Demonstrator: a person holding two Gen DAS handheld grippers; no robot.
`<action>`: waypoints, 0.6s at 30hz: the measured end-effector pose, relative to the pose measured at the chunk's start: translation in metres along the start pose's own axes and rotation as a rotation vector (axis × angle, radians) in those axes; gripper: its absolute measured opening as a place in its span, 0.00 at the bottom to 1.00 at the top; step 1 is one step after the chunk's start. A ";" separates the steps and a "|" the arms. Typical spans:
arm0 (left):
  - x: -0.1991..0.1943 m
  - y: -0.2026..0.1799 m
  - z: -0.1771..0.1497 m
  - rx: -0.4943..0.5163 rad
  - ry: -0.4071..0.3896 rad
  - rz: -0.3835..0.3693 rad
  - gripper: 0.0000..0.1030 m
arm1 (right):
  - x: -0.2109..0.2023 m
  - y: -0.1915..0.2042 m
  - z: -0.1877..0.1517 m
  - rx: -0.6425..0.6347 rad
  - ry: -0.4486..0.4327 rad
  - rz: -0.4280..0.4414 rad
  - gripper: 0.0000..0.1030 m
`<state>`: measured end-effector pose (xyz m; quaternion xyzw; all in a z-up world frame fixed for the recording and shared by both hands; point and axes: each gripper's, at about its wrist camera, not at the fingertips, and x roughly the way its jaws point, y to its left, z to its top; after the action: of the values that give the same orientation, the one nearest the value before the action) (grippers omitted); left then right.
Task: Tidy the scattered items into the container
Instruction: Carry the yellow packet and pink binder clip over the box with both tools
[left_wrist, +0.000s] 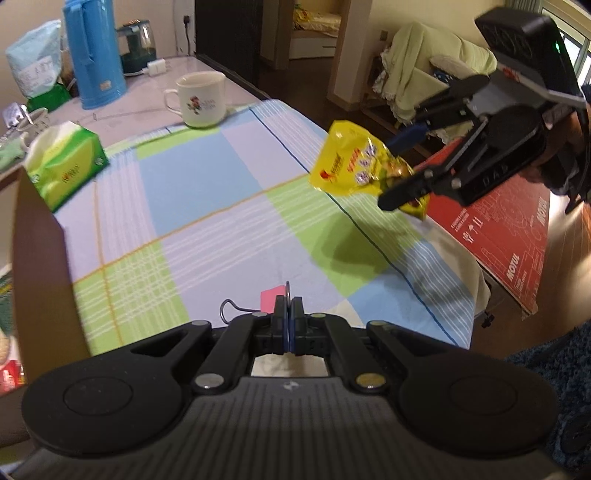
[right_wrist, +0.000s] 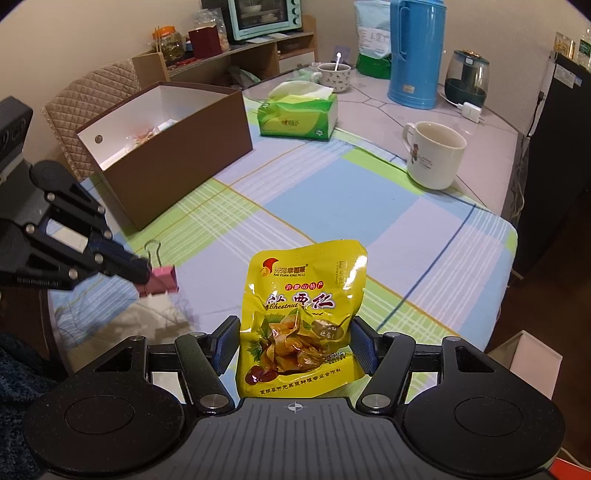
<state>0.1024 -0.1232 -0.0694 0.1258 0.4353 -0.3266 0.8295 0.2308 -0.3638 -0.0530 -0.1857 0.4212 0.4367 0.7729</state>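
Holding both items clear of the worktop (right_wrist: 325, 206): right gripper (right_wrist: 293, 341) is clamped on the yellow chestnut pouch (right_wrist: 301, 317), pads pressing its two side edges; left gripper (left_wrist: 289, 314) is pinched tight on the pink binder clip (right_wrist: 159, 280), near left.

Risks: the pouch is glossy, crinkled film with lumpy contents, so it could buckle and slide out between the pads. The clip is small, hard metal with loose wire handles, held by little contact area; it may twist or drop.

Plaid cloth on the worktop is soft and could hide a fallen clip.

Farther left, the brown box (right_wrist: 177, 162), a rigid open-topped card container with white lining, already holds some wrapped items; contents unclear. Its tall wall could catch a low-carried pouch.
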 end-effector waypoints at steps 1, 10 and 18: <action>-0.004 0.003 0.001 -0.001 -0.007 0.007 0.00 | 0.000 0.002 0.002 -0.003 -0.001 0.000 0.61; -0.036 0.030 0.004 0.007 -0.059 0.058 0.00 | 0.007 0.024 0.021 -0.035 -0.005 -0.005 0.61; -0.067 0.059 0.003 0.020 -0.104 0.102 0.00 | 0.013 0.047 0.040 -0.057 -0.009 -0.017 0.61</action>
<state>0.1159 -0.0511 -0.0178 0.1389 0.3814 -0.2942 0.8653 0.2146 -0.3043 -0.0366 -0.2092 0.4033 0.4428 0.7730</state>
